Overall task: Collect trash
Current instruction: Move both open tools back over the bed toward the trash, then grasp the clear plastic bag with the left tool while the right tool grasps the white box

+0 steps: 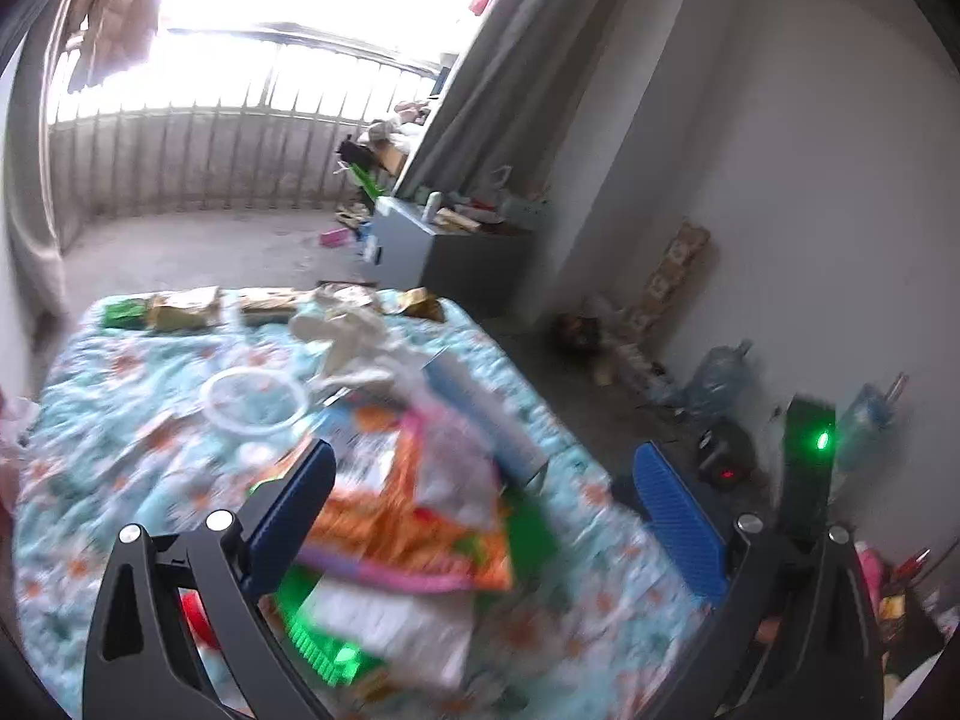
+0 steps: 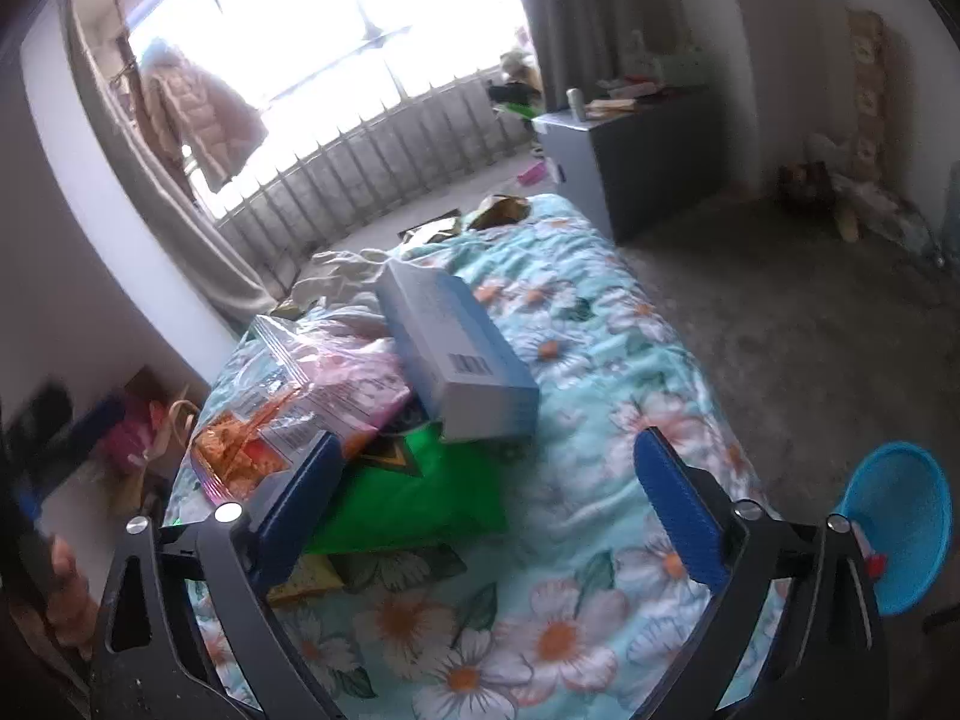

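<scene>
Both grippers wear ribbed blue pads (image 2: 678, 516) on black arms. Silver screws (image 1: 219, 519) shine at the joints.

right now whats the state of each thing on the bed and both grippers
left gripper: open, holding nothing
right gripper: open, holding nothing
white box: closed, lying tilted on the pile
green bag: flat, under the box
orange snack bag: crumpled, on top of the pile
clear lid: lying flat on the blanket
blue bin: on the floor beside the bed, tipped toward the camera
</scene>
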`<move>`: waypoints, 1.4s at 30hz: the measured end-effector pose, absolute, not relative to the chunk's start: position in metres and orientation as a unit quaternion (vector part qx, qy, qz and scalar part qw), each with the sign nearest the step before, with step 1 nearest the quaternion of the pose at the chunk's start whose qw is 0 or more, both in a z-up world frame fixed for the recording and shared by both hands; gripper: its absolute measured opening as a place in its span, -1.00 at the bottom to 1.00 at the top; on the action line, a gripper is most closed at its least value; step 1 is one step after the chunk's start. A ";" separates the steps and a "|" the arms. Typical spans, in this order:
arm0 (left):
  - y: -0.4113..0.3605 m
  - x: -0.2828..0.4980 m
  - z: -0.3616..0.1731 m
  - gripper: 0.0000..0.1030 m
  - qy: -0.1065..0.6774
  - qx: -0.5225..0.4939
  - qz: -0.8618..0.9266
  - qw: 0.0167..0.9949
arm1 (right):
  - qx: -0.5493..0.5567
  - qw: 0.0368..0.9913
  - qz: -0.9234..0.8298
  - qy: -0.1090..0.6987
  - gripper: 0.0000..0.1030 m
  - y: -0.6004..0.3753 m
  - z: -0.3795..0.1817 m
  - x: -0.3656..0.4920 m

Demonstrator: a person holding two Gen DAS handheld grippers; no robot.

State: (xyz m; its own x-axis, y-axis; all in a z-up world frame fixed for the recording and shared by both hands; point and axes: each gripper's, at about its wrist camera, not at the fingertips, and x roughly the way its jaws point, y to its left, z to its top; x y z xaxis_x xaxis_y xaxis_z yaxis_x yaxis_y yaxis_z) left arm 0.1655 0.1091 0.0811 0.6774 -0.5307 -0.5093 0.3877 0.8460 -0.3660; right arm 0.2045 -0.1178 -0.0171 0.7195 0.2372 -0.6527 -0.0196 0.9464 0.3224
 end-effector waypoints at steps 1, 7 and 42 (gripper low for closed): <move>0.106 0.176 0.081 0.89 0.318 -0.122 -0.254 0.905 | 0.145 0.915 0.076 0.368 0.70 -0.115 -0.017 0.207; 0.092 0.225 0.065 0.77 0.372 -0.160 -0.250 0.879 | 0.120 0.910 0.105 0.382 0.56 -0.097 -0.022 0.238; 0.074 0.266 0.019 -0.73 0.453 -0.189 -0.219 0.843 | 0.126 0.895 0.081 0.420 -0.33 -0.116 -0.045 0.294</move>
